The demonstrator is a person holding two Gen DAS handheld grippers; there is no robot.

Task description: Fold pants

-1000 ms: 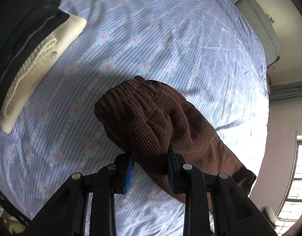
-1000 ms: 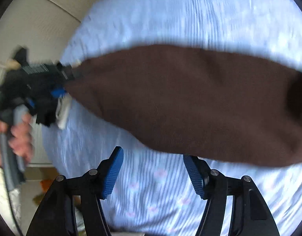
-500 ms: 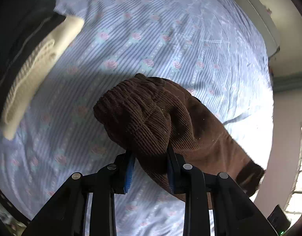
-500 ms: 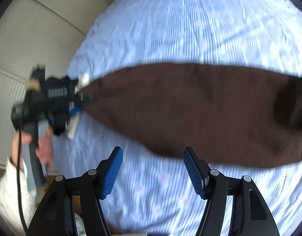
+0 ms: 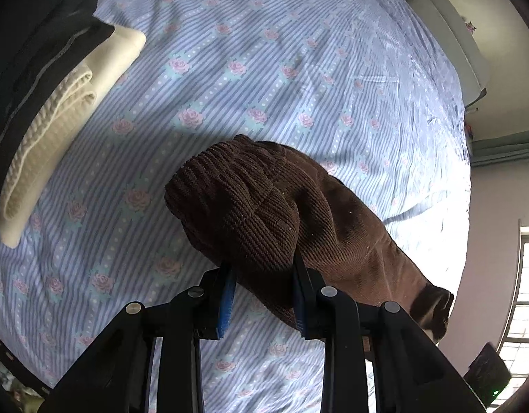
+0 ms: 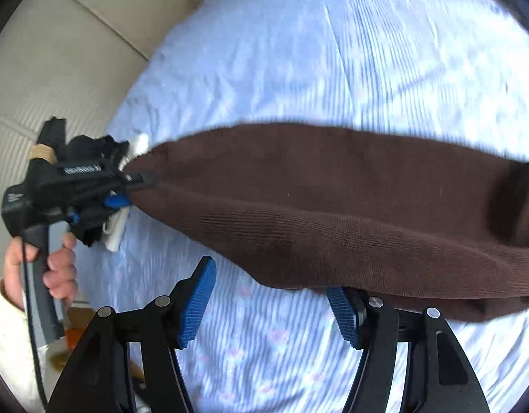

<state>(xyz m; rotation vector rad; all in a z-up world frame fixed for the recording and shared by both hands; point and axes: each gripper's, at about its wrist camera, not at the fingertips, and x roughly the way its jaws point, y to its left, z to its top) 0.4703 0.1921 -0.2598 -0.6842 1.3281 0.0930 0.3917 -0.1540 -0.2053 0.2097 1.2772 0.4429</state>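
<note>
Brown corduroy pants point(image 5: 264, 213) hang bunched from my left gripper point(image 5: 262, 292), which is shut on their ribbed end and holds them above the bed. In the right wrist view the pants point(image 6: 333, 206) stretch as a long brown band across the bed, with the left gripper point(image 6: 126, 186) clamped on their left end. My right gripper point(image 6: 269, 304) is open and empty, just below the band's lower edge; its right finger point(image 6: 343, 313) sits under the cloth.
The bed sheet point(image 5: 298, 69) is blue-striped with pink roses. Folded cream and black garments point(image 5: 57, 103) are stacked at the left. A beige headboard point(image 6: 57, 51) stands beyond the bed. A window point(image 5: 526, 292) is at the right.
The right gripper has moved closer to the pants, whose lower edge now reaches its right finger. The left gripper still holds the same end; the view has shifted slightly.
</note>
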